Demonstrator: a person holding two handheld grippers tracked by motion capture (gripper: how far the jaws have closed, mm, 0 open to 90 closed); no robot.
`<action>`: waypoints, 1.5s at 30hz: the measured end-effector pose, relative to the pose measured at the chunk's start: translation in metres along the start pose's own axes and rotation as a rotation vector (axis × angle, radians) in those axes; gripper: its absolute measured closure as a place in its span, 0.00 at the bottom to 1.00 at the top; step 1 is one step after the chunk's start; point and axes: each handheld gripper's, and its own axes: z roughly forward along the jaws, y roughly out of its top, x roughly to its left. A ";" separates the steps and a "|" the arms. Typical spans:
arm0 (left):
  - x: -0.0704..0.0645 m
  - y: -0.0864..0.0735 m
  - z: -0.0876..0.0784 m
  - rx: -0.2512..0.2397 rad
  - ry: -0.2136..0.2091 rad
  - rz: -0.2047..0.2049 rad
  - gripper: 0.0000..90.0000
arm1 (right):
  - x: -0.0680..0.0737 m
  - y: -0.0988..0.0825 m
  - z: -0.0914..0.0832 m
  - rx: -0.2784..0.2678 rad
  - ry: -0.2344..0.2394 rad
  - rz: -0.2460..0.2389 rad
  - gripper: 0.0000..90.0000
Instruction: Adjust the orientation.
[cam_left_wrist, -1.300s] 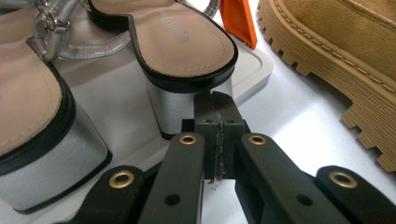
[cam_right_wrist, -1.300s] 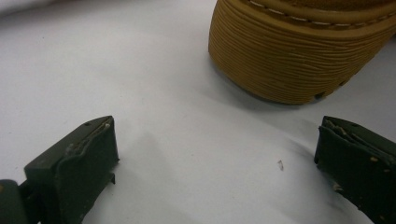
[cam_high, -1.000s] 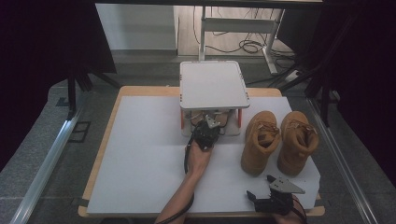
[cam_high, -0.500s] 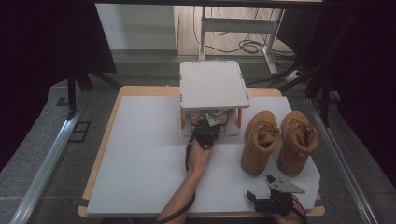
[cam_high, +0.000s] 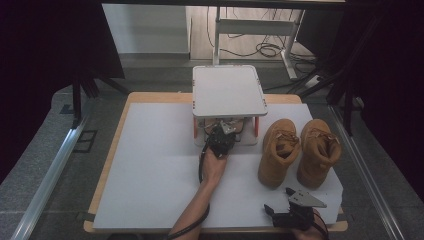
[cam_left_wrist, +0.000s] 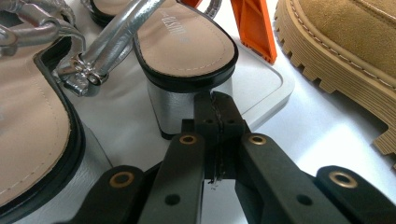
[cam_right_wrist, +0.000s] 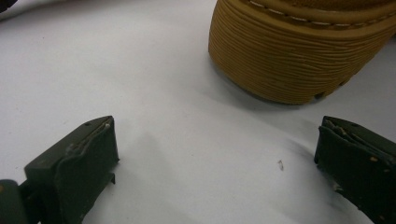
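We found the silver block-heeled sandal (cam_left_wrist: 187, 56) standing on the lower shelf of the small white rack (cam_high: 229, 90), under its top tray and just beside its twin sandal (cam_left_wrist: 32, 135). The left gripper (cam_left_wrist: 215, 105) sat right at the sandal's heel with its jaws pressed together on nothing that we could see; their tips looked to be touching the silver heel block or a hair short of it, and we could not tell which. Our worry was that shut jaws can only nudge: a push from there would likely slide the sandal deeper under the rack or tip it against its twin, whose loose strap and buckle (cam_left_wrist: 84, 74) lay close enough to snag. If the jaws opened there, the orange rack leg (cam_left_wrist: 254, 28) and the shelf edge left little room, so one jaw might catch on them. A glossy heel also seemed to us likely to slip from a shallow pinch. Farther out, the tan boots (cam_high: 300, 150) stood on the white worktop (cam_high: 150, 170) just right of the rack, near enough for a swinging sandal to knock. The right gripper (cam_right_wrist: 215, 154) rested near the worktop's front edge, jaws wide apart and empty, with a boot sole (cam_right_wrist: 299, 56) ahead of it.
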 end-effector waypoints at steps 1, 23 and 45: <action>0.000 0.000 0.000 0.002 -0.002 0.004 0.98 | 0.000 0.000 0.000 0.000 0.000 0.002 0.00; -0.009 0.002 -0.023 0.018 -0.039 0.018 0.44 | 0.000 0.000 0.000 0.000 0.000 -0.001 0.00; 0.000 -0.018 -0.068 0.085 -0.090 0.056 0.15 | 0.000 0.000 0.000 0.002 0.000 0.002 0.00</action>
